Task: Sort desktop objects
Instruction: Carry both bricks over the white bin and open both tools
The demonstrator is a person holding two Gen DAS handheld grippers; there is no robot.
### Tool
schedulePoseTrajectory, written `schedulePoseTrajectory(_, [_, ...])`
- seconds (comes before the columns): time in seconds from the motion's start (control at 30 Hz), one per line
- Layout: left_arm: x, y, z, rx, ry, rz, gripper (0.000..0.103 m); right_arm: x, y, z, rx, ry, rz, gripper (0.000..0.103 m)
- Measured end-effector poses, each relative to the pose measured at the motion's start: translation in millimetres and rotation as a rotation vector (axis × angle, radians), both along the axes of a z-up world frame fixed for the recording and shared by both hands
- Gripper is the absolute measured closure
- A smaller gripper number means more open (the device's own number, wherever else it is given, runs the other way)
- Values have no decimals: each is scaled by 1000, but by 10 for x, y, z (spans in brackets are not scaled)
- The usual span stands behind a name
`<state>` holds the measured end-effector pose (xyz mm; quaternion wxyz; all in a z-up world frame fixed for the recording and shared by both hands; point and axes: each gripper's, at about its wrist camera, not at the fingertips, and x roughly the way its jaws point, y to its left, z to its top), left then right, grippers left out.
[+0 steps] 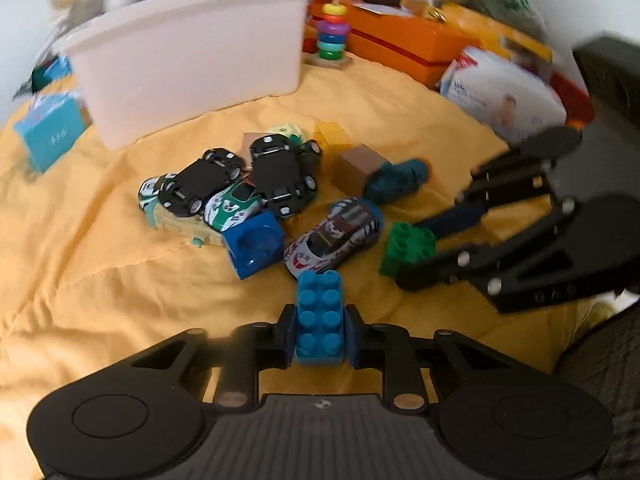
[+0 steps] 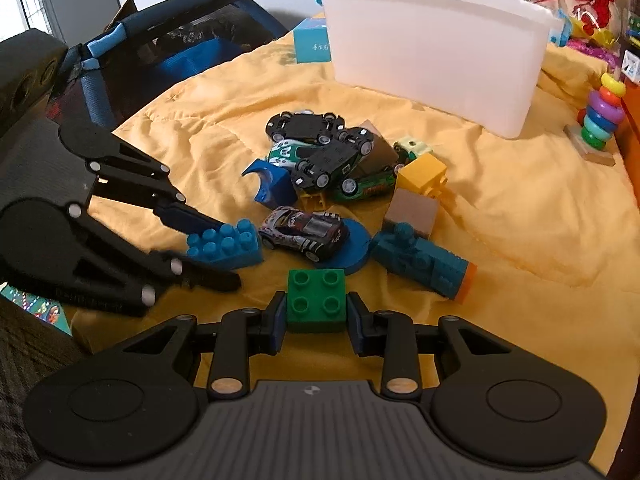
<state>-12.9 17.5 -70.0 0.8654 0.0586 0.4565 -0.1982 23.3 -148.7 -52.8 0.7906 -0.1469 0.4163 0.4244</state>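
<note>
On a yellow cloth (image 1: 100,240) lies a heap of toy cars (image 1: 224,188), bricks and blocks. My left gripper (image 1: 319,320) is shut on a blue studded brick (image 1: 320,320), its pads against both long sides; the right wrist view shows that gripper (image 2: 228,252) and the blue brick (image 2: 224,246) low on the cloth. My right gripper (image 2: 316,308) is shut on a green four-stud brick (image 2: 316,298), also seen as the right gripper (image 1: 408,254) with the green brick (image 1: 408,246). Behind the heap stands a white plastic bin (image 1: 192,52), whose inside is hidden.
A silver racing car (image 2: 304,232), a blue arch block (image 2: 272,184), a teal toy train (image 2: 420,260), a brown cube (image 2: 412,212) and a yellow brick (image 2: 422,174) lie close by. A ring stacker (image 2: 600,116), an orange box (image 1: 400,40) and packets crowd the back.
</note>
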Motion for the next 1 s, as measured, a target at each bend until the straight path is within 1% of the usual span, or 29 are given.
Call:
schedulePoseTrajectory(0.03, [0, 17, 22, -12, 2, 4, 76, 2, 1, -5, -2, 1, 1, 69])
schedulePoseTrajectory(0.1, [-7, 25, 132, -13, -22, -3, 76, -3, 7, 32, -8, -9, 4, 69])
schedulePoseTrajectory(0.17, [-2, 40, 304, -9, -67, -4, 76, 0, 8, 166, 7, -42, 6, 69])
schedulePoseTrajectory(0.27, [97, 105, 611, -48, -159, 17, 76, 94, -8, 464, 64, -103, -7, 69])
schedulePoseTrajectory(0.33, [231, 162, 844, -65, -233, 33, 76, 206, 4, 674, 91, -165, -21, 69])
schedulePoseTrajectory(0.43, [507, 220, 1160, -48, -361, 42, 76, 446, 31, 963, 156, -229, -44, 69])
schedulePoseTrajectory(0.5, [726, 245, 1343, -30, -427, 56, 76, 609, 66, 1112, 174, -277, -66, 69])
schedulePoseTrajectory(0.57, [909, 276, 1500, -30, -480, 76, 76, 814, 115, 1280, 193, -333, -102, 69])
schedulePoseTrajectory(0.63, [1099, 301, 1641, -30, -544, 101, 76, 1010, 180, 1421, 219, -363, -139, 69])
schedulePoseTrajectory(0.67, [1182, 297, 1692, -35, -566, 108, 76, 1132, 213, 1477, 231, -364, -161, 69])
schedulePoseTrajectory(0.73, [1358, 283, 1768, -33, -592, 127, 76, 1383, 250, 1609, 277, -348, -203, 69])
schedulePoseTrajectory(0.8, [1556, 253, 1791, -23, -597, 140, 76, 1586, 276, 1670, 319, -332, -215, 69])
schedulePoseTrajectory(0.87, [1732, 220, 1767, 3, -591, 157, 76, 1776, 362, 1671, 294, -340, -242, 69])
schedulePoseTrajectory(0.9, [1840, 211, 1734, 9, -572, 170, 76, 1852, 401, 1654, 273, -347, -254, 69])
schedulePoseTrajectory(0.97, [1978, 221, 1640, 8, -547, 180, 76, 1979, 442, 1573, 250, -339, -267, 69])
schedulePoseTrajectory(1.0, [2058, 214, 1557, 26, -527, 186, 76, 2039, 481, 1499, 238, -326, -278, 68])
